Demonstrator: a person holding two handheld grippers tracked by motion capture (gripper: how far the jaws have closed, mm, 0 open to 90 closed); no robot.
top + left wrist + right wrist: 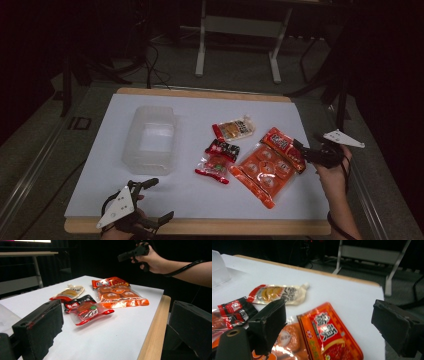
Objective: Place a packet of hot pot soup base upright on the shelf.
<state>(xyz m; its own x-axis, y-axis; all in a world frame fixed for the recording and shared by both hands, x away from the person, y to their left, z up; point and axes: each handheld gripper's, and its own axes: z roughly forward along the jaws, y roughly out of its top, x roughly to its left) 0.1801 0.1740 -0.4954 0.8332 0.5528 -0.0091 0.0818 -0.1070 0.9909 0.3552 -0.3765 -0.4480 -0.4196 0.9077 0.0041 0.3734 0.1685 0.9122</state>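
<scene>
The small orange packet point(329, 332) lies right under the right gripper point(329, 322), between its wide-open jaws. The left gripper point(150, 200), also open and empty, is far off.

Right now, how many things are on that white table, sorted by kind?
Clear plastic tubs: 1
Large orange multi-packs: 1
Small orange-red packets: 1
Pale spouted pouches: 1
Red-and-black packets: 1
Clear red-edged packets: 1
Total: 6 things, 5 of them snack packets
</scene>
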